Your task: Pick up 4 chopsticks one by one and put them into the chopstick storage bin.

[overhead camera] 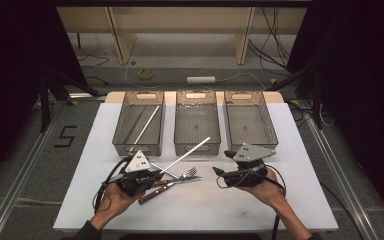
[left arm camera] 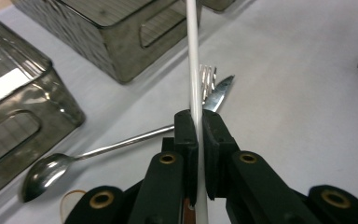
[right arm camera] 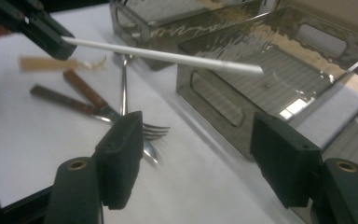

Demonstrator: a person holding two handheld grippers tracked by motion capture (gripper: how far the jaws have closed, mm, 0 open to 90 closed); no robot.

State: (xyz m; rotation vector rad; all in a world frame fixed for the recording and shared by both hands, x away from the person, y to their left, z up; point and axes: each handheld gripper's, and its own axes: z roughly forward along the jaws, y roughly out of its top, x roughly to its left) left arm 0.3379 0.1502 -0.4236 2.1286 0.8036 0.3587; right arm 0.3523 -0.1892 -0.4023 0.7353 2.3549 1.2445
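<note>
white stick (overhead camera: 187, 154) clamped in left hand-held gripper (left arm camera: 198, 140), angled above white worktop (overhead camera: 290, 200) toward middle bin (overhead camera: 196, 122) | right hand-held gripper (right arm camera: 198, 163) jaws apart, holding nothing | fork (overhead camera: 189, 174), knife, spoon (left arm camera: 46, 170) on worktop | three bins at far edge | grey floor, cables (overhead camera: 270, 35) beyond

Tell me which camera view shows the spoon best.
The left gripper view: the spoon lies on the white table with its bowl and thin handle plain, the handle running behind the left gripper. The high view gives just a thin handle near the fork. In the right gripper view I cannot pick it out surely.
</note>
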